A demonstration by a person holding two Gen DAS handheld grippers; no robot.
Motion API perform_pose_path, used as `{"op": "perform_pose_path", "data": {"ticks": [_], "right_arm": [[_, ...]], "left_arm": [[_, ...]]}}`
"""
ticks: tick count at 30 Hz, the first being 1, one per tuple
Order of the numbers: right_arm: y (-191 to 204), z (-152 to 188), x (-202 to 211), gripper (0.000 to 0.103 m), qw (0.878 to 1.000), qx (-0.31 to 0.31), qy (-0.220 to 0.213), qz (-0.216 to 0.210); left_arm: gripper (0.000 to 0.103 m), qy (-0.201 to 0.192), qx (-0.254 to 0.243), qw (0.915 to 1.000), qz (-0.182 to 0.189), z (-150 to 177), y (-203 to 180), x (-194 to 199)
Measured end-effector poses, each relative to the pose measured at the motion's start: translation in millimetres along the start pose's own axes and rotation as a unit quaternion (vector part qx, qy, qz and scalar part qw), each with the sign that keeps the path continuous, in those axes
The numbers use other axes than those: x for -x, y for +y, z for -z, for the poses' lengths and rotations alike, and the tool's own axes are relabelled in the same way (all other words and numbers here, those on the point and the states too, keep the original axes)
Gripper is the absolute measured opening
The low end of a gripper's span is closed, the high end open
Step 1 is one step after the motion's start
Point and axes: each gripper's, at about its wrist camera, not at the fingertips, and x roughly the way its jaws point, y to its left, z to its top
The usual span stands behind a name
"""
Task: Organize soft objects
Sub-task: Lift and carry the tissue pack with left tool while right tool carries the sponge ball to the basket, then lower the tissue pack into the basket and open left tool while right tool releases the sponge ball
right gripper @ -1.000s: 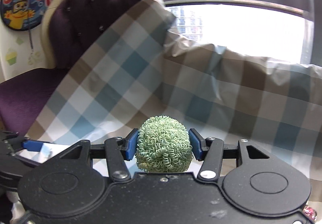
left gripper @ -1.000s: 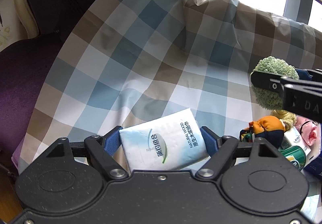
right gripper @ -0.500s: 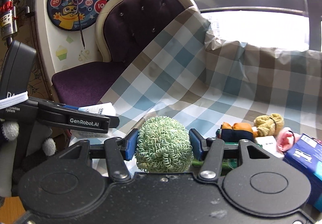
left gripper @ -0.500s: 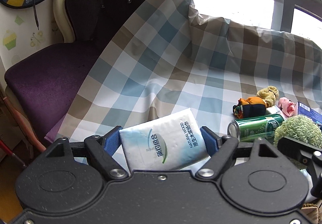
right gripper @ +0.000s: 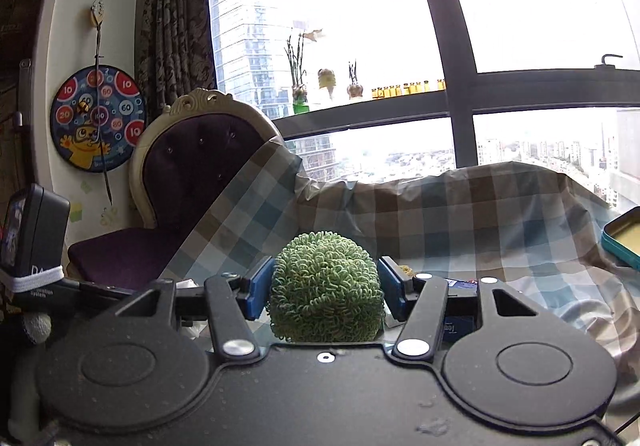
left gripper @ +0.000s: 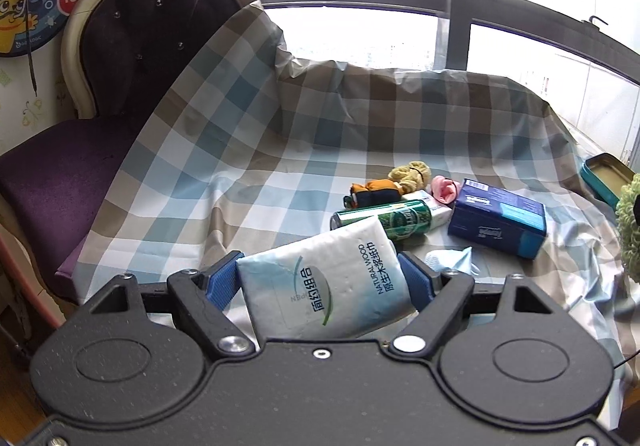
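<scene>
While level, right hand-held gripper point(right gripper: 326, 288) opening.

Purple chair point(right gripper: 188, 181) w/ checked cloth point(left gripper: 248, 149), bright window point(right gripper: 520, 25) (dartboard point(right gripper: 98, 117) on wall).

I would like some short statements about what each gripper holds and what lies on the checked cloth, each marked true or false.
1. The left gripper holds a white tissue pack. True.
2. The right gripper has a blue box between its jaws. False: a green curly ball is there, and the jaws are opening.
3. A green can lies on its side on the checked cloth. True.
4. The blue box rests on the purple chair. False: it lies on the cloth.
</scene>
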Motion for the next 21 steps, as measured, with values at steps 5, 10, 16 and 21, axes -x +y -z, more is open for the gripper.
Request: {"op": "perform_pose_path", "data": {"ticks": [5,10,16,21], "right_arm": [[-0.3,5.3,33.5,0.056,0.999,-0.034,0.005,0.02],[-1.3,22.1,39.0,0.056,0.997,-0.054,0.034,0.03],[-6.7,47.2,27.7,0.056,0.992,-0.054,0.1,0.059],[-20.5,67.8,12.1,0.056,0.979,-0.072,0.174,0.084]], "left_arm": [[0.078,0.018,-0.012,0.9992,0.033,20.5,-23.4,13.3],[0.078,0.056,-0.01,0.9971,0.052,41.6,-36.6,11.4],[0.078,0.083,-0.009,0.9956,0.044,57.5,-43.4,2.7],[0.078,0.093,-0.008,0.995,0.037,60.0,-46.6,-4.0]]}}
